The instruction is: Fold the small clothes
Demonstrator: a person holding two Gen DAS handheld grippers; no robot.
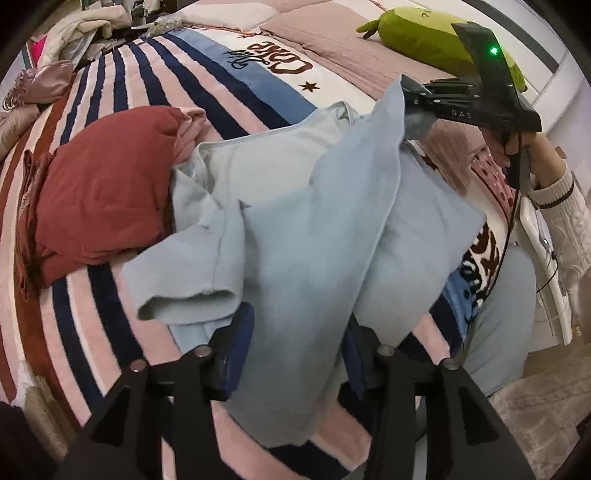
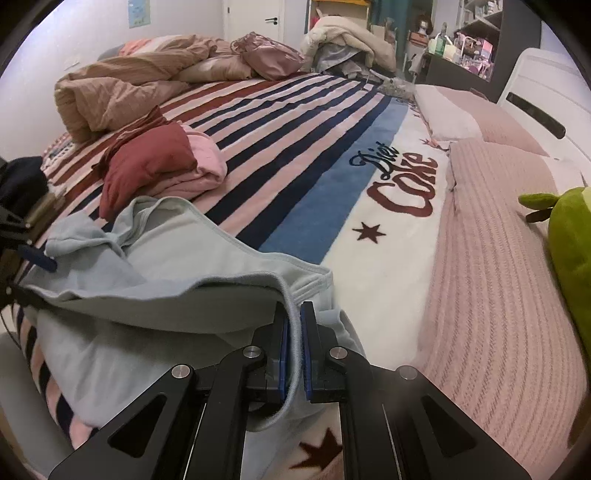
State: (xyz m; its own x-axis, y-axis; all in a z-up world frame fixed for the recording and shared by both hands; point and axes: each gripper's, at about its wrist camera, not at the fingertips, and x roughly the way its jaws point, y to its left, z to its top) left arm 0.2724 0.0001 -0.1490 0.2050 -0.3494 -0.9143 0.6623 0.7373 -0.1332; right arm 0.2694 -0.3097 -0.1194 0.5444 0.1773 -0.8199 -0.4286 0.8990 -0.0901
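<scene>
Right tongs (image 2: 293, 350) pinching light-blue shirt (image 2: 177, 295) hem | left tongs (image 1: 299, 354) spread around shirt | blanket (image 2: 391, 184): "Diet Coke"

hidden: left claw (image 1: 295, 332) right pad behind light blue garment (image 1: 295, 229) | cut off: green plush (image 2: 569, 243)

Home bedroom, bed with striped blanket (image 2: 280, 122), pink pillows (image 2: 454, 110), green plush toy (image 1: 424, 33), cluttered shelves (image 2: 469, 40)
</scene>
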